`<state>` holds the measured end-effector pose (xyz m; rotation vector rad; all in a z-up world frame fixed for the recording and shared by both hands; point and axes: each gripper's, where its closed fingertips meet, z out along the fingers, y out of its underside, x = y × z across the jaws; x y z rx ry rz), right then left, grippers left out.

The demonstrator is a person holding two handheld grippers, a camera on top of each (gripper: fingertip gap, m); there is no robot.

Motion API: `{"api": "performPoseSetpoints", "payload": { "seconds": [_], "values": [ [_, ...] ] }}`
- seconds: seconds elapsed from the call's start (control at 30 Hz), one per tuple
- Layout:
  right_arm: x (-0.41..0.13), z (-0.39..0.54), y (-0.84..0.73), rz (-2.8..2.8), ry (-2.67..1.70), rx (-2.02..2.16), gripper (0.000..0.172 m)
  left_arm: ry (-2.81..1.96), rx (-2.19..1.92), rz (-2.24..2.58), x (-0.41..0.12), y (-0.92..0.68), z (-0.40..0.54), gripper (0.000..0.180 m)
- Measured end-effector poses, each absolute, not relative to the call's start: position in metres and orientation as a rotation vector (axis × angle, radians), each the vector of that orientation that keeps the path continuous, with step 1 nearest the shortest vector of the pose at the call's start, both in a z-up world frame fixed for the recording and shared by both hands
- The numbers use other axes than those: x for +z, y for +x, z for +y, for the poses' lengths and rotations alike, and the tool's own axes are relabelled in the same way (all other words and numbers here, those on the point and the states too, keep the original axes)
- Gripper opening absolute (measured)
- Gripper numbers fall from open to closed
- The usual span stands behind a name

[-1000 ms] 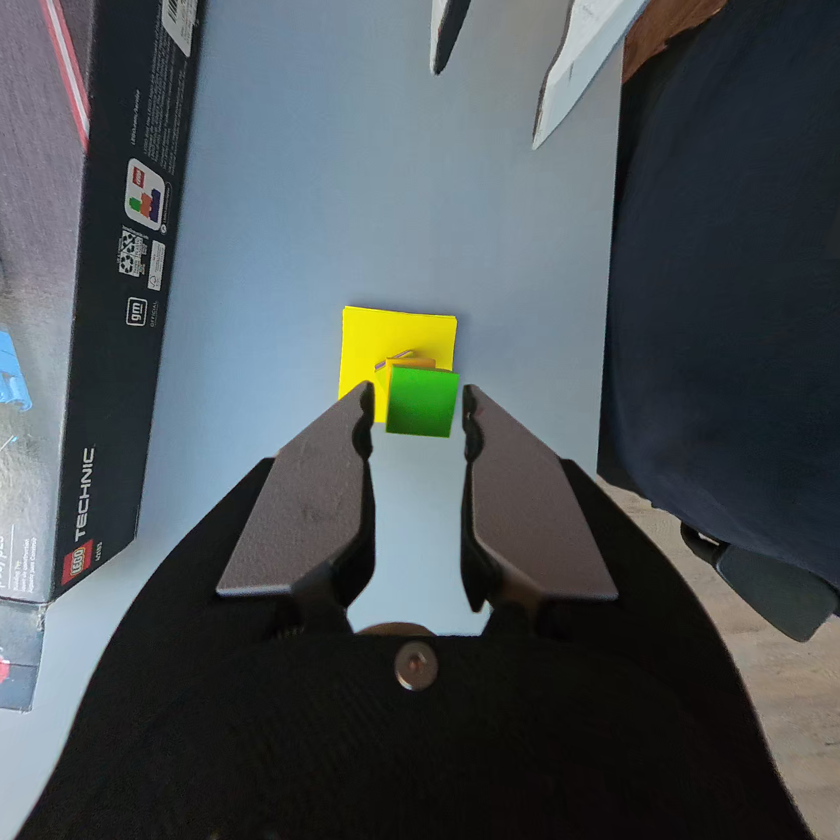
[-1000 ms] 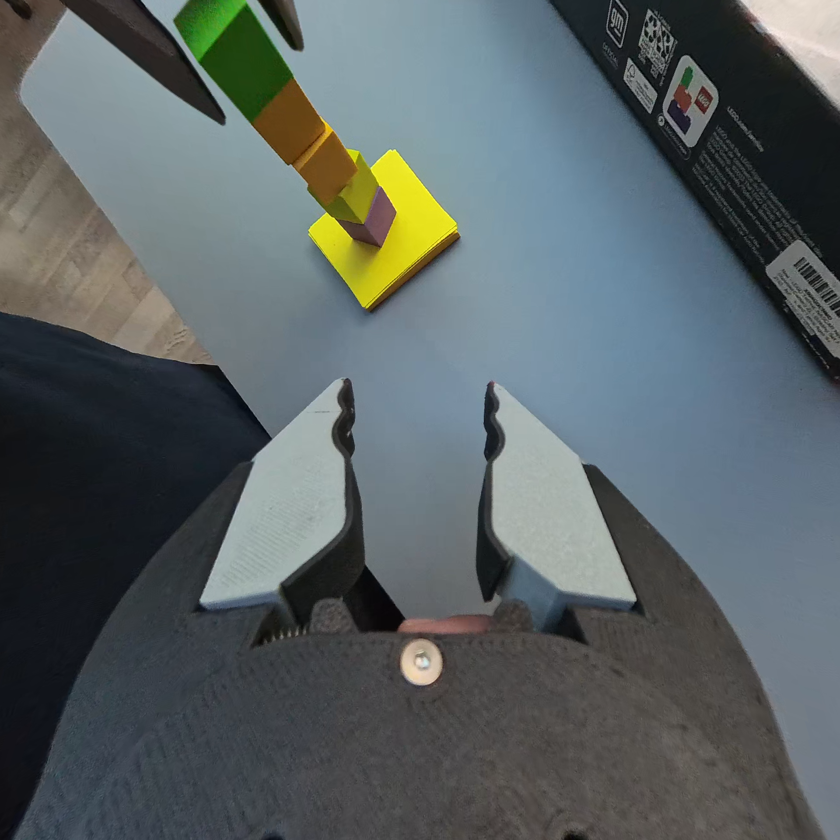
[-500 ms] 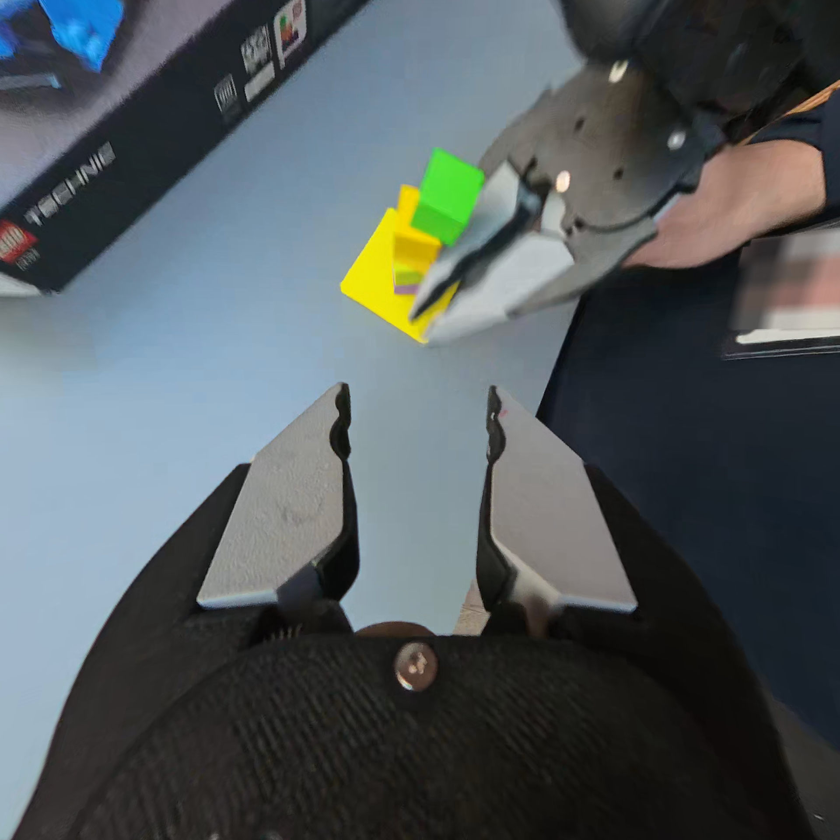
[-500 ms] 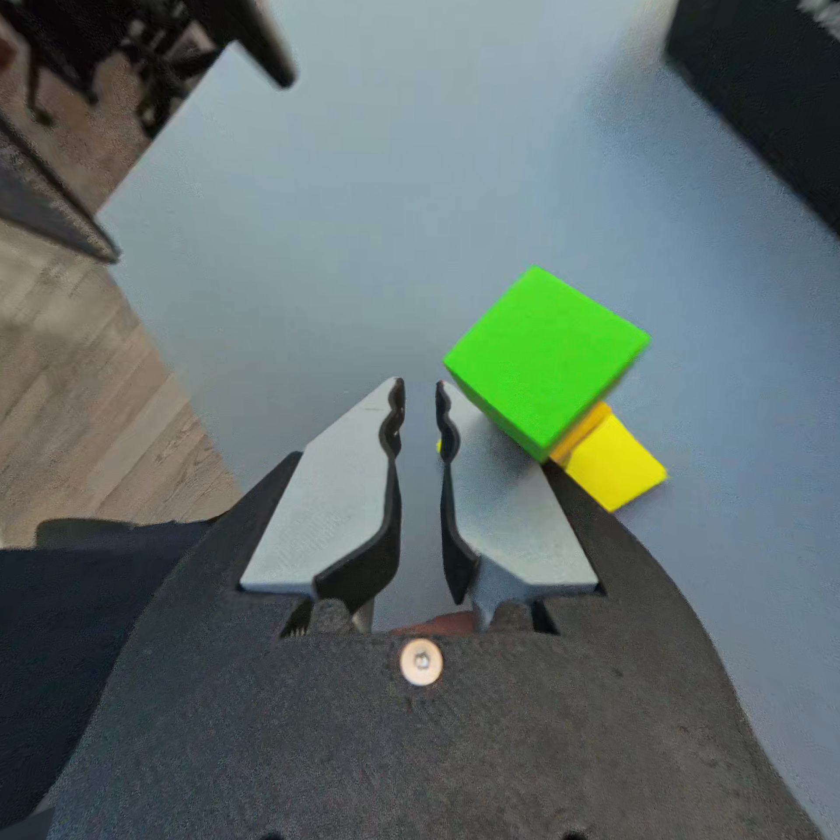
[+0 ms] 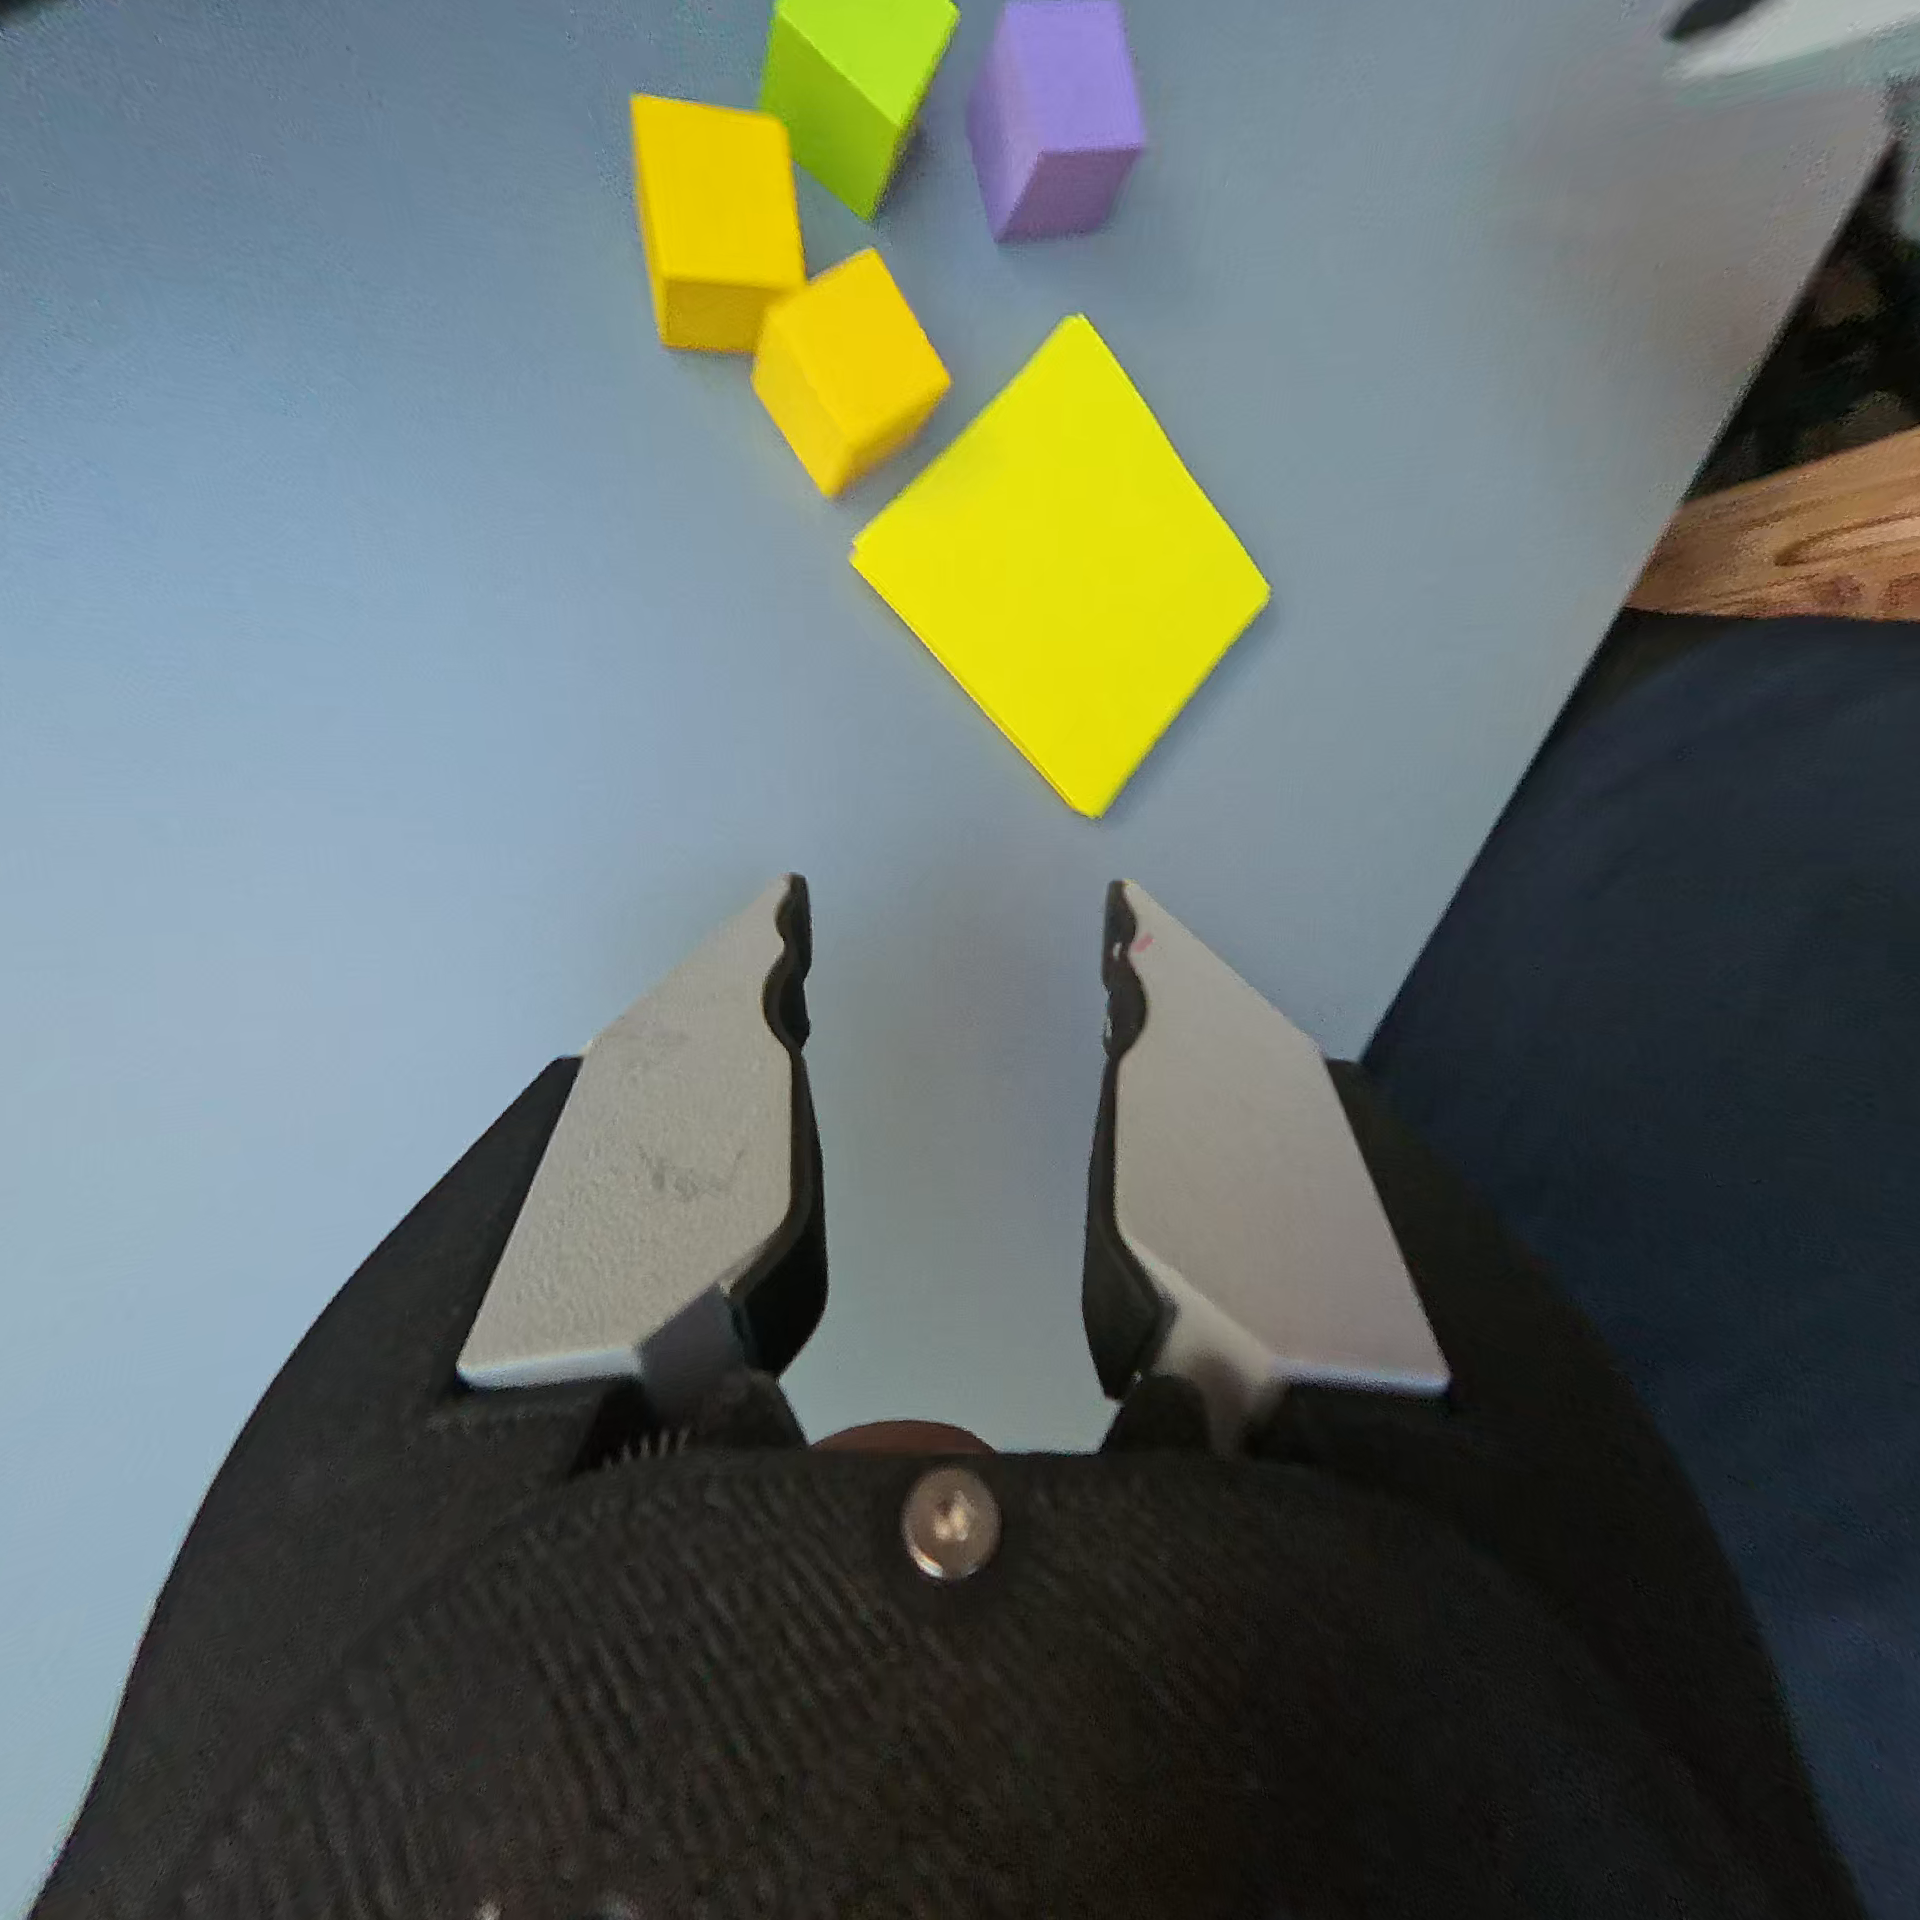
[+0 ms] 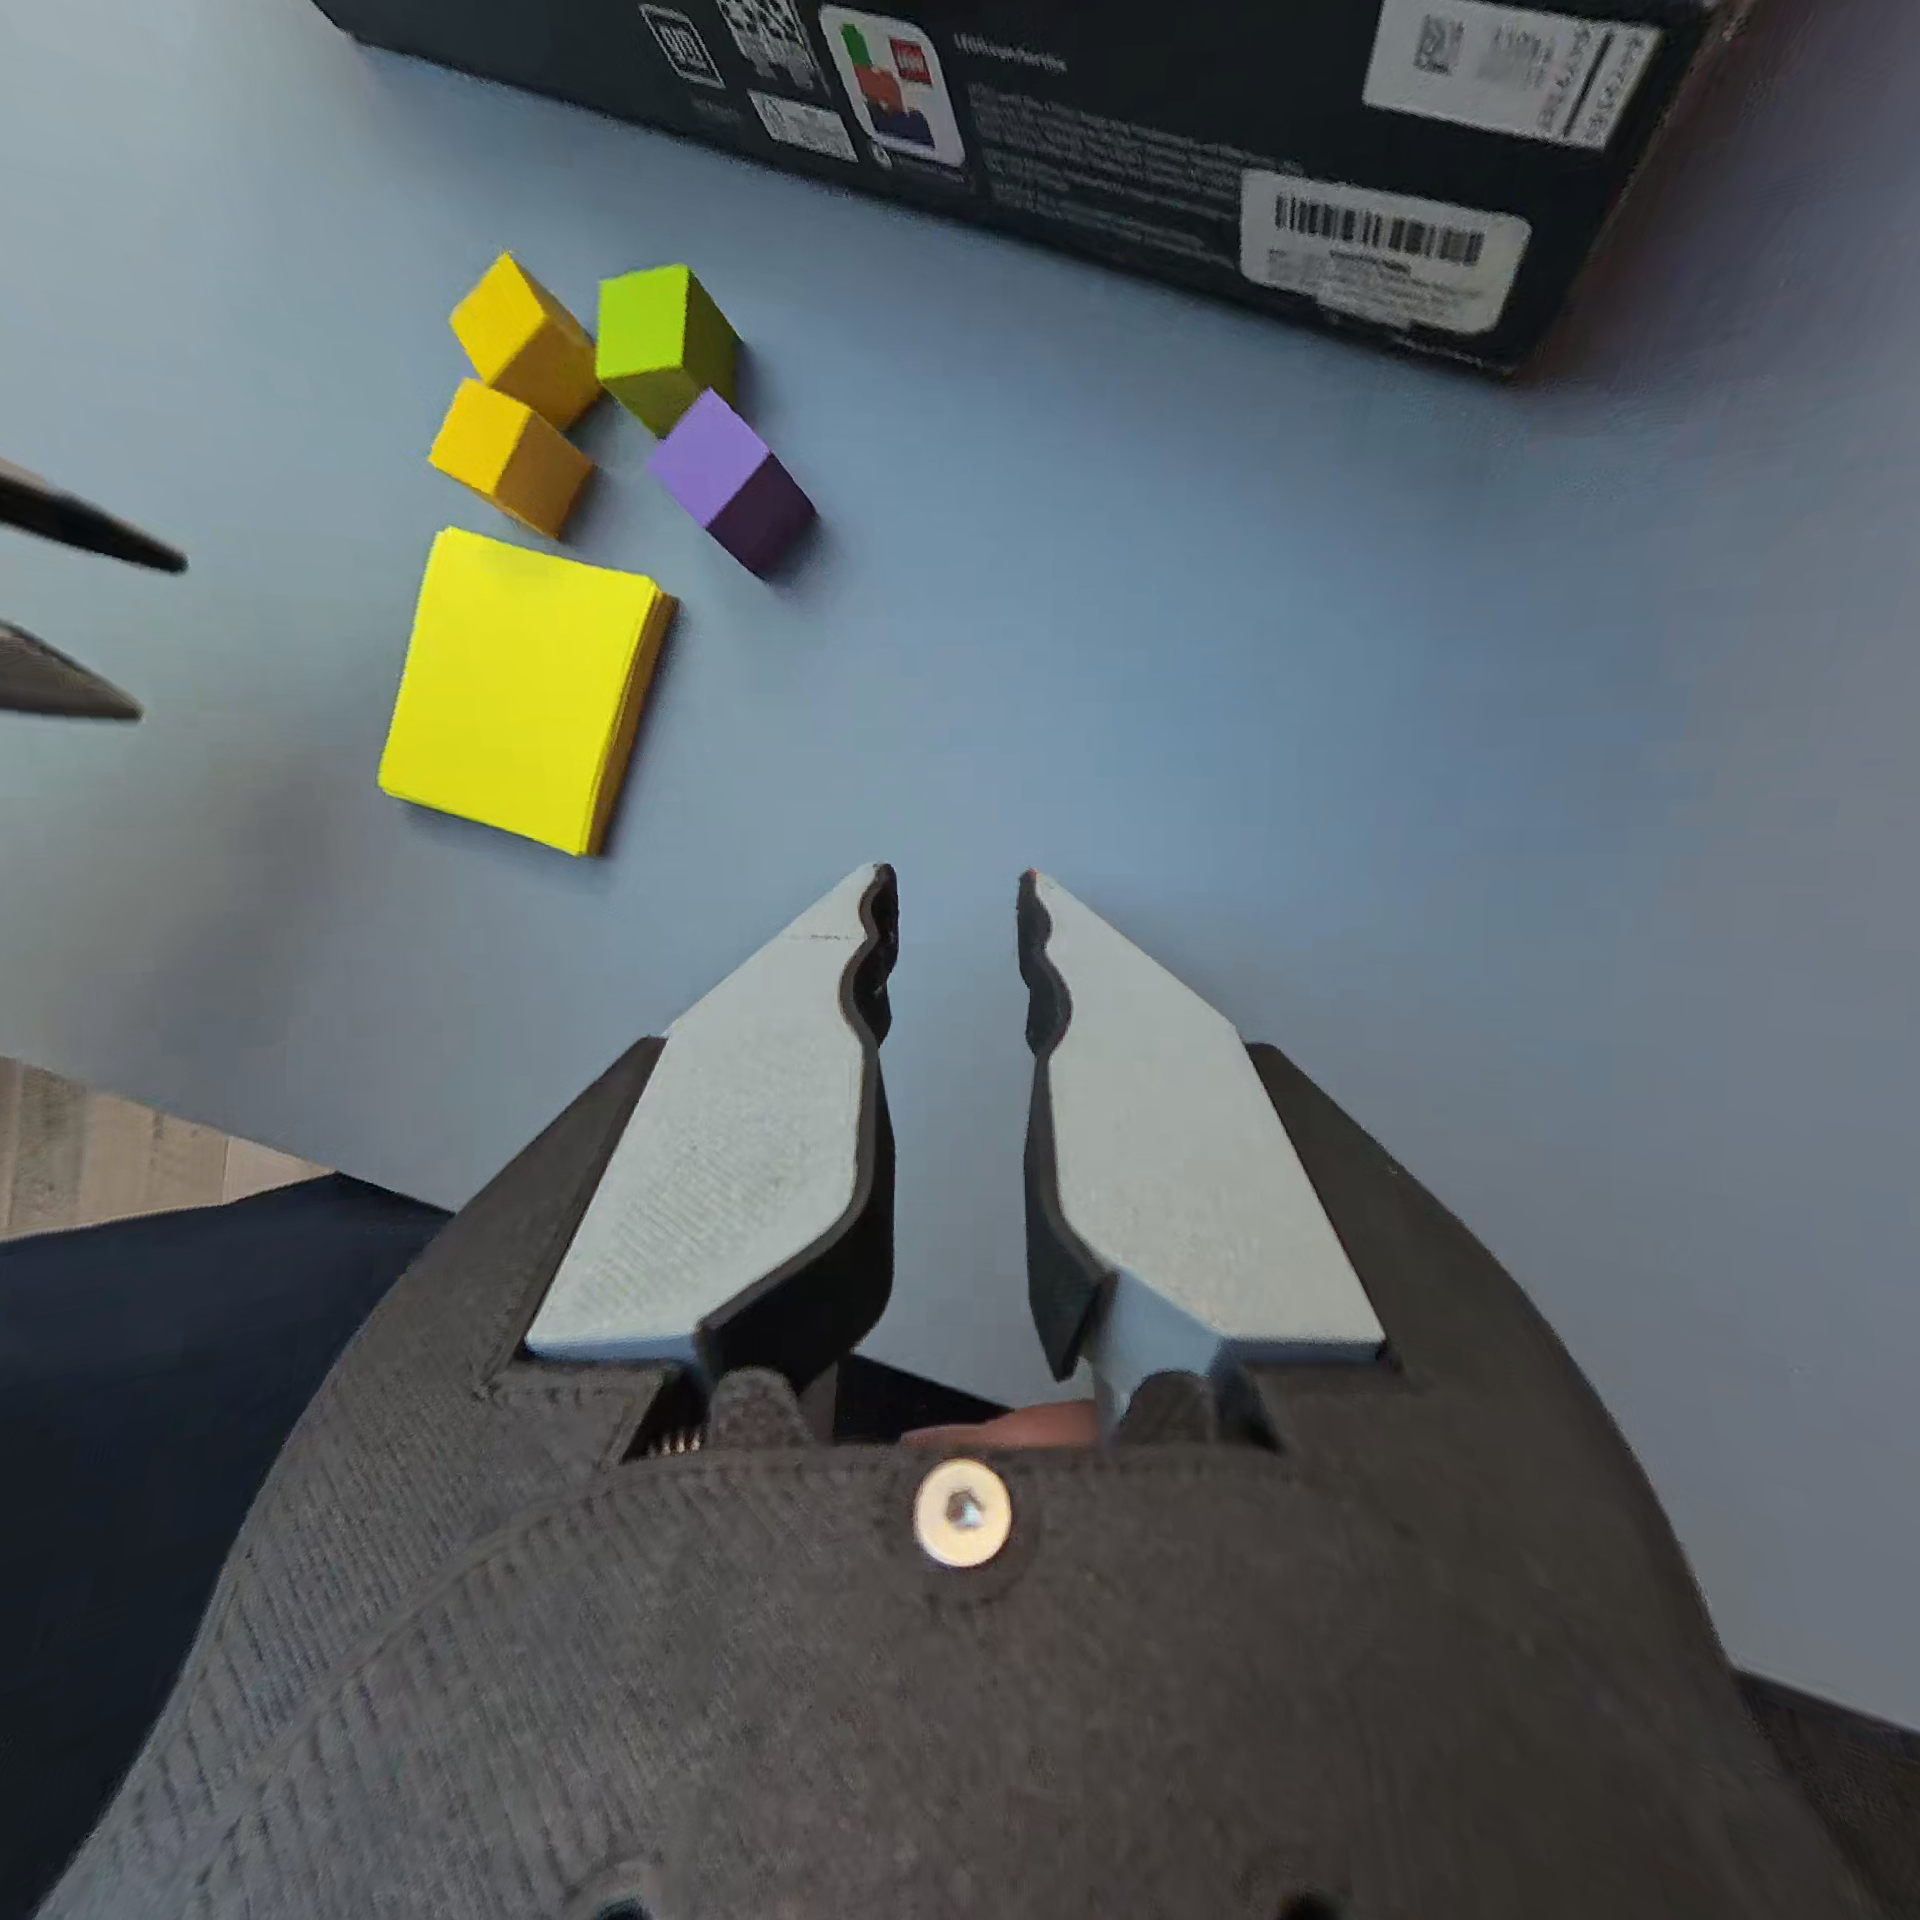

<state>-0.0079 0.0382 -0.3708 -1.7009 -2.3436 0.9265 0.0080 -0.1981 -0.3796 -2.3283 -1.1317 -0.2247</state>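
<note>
A yellow pad of sticky notes (image 5: 1060,561) lies bare on the blue table (image 5: 364,727). Beyond it two orange cubes (image 5: 847,369) (image 5: 717,218), a lime green cube (image 5: 852,94) and a purple cube (image 5: 1055,114) lie loose on the table. My left gripper (image 5: 956,904) is open and empty, short of the pad. My right gripper (image 6: 956,894) is narrowly open and empty over bare table, to the right of the pad (image 6: 514,686). The right wrist view shows the orange cubes (image 6: 520,338) (image 6: 504,457), the lime cube (image 6: 660,343) and the purple cube (image 6: 727,478).
A long black cardboard box (image 6: 1039,94) lies along the far side of the table. The left gripper's dark fingertips (image 6: 94,540) show at the left edge of the right wrist view. A person's dark blue clothing (image 5: 1714,1039) is at the table's near edge. There is about 25 cm between the tips of the two grippers. My right gripper's tips are some 12 cm from the purple cube (image 6: 727,478). The left camera catches it too, in the left wrist view (image 5: 1107,86).
The tower of cubes that stood on the yellow pad is down and its cubes lie scattered beside it. The right gripper, nearly shut beside the tower half a second ago, has drawn back and opened slightly. The left gripper has drawn back.
</note>
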Motion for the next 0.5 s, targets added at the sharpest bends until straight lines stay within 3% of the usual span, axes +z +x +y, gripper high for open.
{"api": "performPoseSetpoints", "payload": {
  "seconds": [0.37, 0.5],
  "values": [
    [-0.383, 0.106, 0.018, -2.312, -1.709, 0.819, 0.023, -2.267, 0.039, -1.367, -0.387, -0.102, -0.224, 0.061],
    [-0.392, 0.122, 0.006, -2.327, -1.737, 0.861, 0.024, -2.384, -0.006, -1.388, -0.416, -0.094, -0.216, 0.052]
  ]
}}
